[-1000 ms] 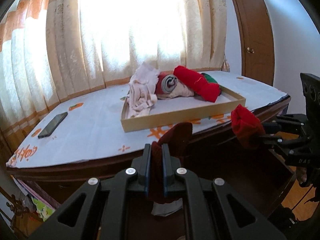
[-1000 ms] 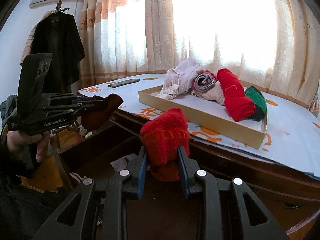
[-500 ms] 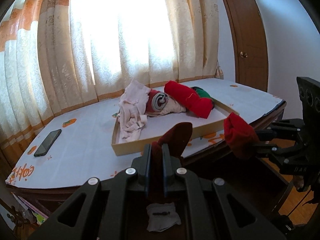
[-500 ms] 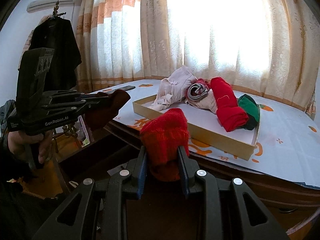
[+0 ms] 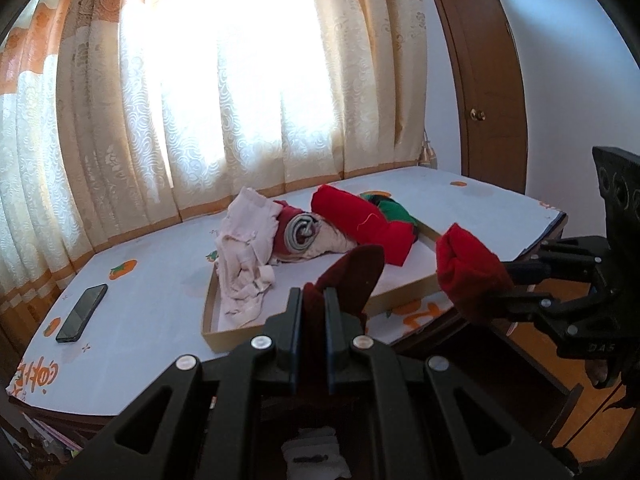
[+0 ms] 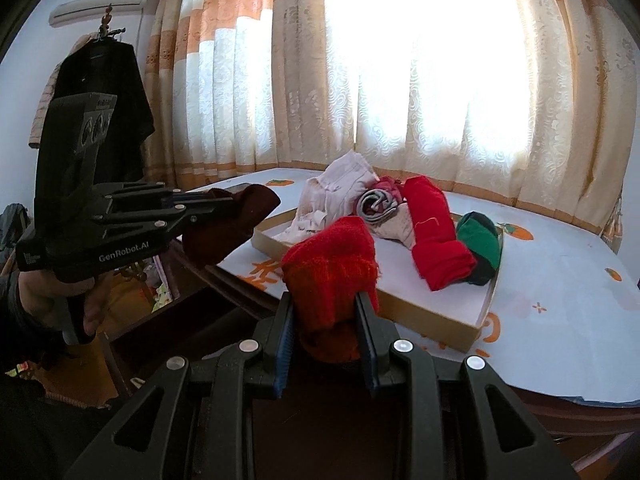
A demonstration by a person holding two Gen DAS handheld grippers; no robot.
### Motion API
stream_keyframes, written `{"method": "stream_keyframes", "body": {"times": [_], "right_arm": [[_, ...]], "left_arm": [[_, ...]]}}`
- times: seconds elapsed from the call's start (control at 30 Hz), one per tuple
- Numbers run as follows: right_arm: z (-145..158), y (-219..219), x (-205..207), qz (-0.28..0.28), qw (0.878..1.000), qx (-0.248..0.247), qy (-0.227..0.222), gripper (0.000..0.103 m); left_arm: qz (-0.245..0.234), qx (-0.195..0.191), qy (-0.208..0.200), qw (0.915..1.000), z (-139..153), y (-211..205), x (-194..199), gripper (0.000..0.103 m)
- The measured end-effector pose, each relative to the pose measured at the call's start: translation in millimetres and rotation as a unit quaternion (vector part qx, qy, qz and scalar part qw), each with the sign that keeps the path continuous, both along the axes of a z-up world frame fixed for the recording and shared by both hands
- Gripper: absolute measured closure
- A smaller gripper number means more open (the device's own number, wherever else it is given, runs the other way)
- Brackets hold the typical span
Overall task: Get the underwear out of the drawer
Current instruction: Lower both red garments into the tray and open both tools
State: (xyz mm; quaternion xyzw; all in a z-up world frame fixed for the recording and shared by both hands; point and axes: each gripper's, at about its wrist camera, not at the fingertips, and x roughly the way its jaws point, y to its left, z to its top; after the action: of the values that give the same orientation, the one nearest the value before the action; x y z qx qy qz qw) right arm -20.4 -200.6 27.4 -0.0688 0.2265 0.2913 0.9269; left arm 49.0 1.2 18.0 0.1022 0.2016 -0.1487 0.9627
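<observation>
My left gripper (image 5: 313, 304) is shut on a dark maroon piece of underwear (image 5: 354, 274) that sticks up past its fingertips, in front of the table edge. My right gripper (image 6: 326, 308) is shut on a bright red folded piece (image 6: 332, 264). Each wrist view shows the other gripper: the right gripper (image 5: 510, 280) with the red piece (image 5: 468, 268), the left gripper (image 6: 222, 204) with the maroon piece (image 6: 240, 218). Both hang above the open dark drawer (image 5: 520, 384), where a white cloth (image 5: 312, 456) lies. A shallow cardboard tray (image 5: 400, 290) on the table holds several rolled garments.
A dark phone (image 5: 82, 312) lies on the left of the white patterned table cover (image 5: 152, 296). Curtains (image 5: 240, 80) hang behind, a brown door (image 5: 492, 80) at right. A black coat (image 6: 104, 92) hangs at left; a hand (image 6: 40, 300) grips the left tool.
Both grippers have risen with their garments from the drawer. The table top and tray now sit lower and nearer in both views. Neither grip has changed.
</observation>
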Motion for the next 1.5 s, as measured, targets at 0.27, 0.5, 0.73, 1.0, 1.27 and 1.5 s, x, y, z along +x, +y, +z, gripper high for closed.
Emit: {"method": "stream_keyframes", "body": {"times": [0.27, 0.5, 0.73, 1.0, 1.27, 1.5], "right_arm": [[9.1, 0.0, 11.1, -0.014, 1.000, 0.012, 0.005, 0.071], [13.1, 2.5, 20.9, -0.018, 1.000, 0.012, 0.008, 0.071], [15.3, -3.0, 34.0, -0.030, 0.999, 0.018, 0.023, 0.071], [16.8, -12.7, 54.4, -0.048, 0.998, 0.020, 0.039, 0.071], [16.7, -14.3, 71.6, -0.058, 0.997, 0.005, 0.044, 0.071], [16.9, -17.0, 80.6, -0.064, 0.997, 0.004, 0.049, 0.071]], "left_arm": [[-0.006, 0.001, -0.003, 1.0000, 8.5, -9.6, 12.6, 0.096], [-0.005, 0.003, -0.002, 1.0000, 11.9, -14.8, 24.5, 0.096], [-0.005, 0.009, 0.010, 0.9999, 10.8, -19.3, 42.5, 0.096], [0.001, 0.016, 0.028, 0.9995, 5.8, -24.0, 61.3, 0.096], [-0.002, 0.019, 0.041, 0.9990, 4.7, -28.8, 77.6, 0.096], [-0.003, 0.020, 0.046, 0.9987, 4.7, -33.0, 85.2, 0.096]]}}
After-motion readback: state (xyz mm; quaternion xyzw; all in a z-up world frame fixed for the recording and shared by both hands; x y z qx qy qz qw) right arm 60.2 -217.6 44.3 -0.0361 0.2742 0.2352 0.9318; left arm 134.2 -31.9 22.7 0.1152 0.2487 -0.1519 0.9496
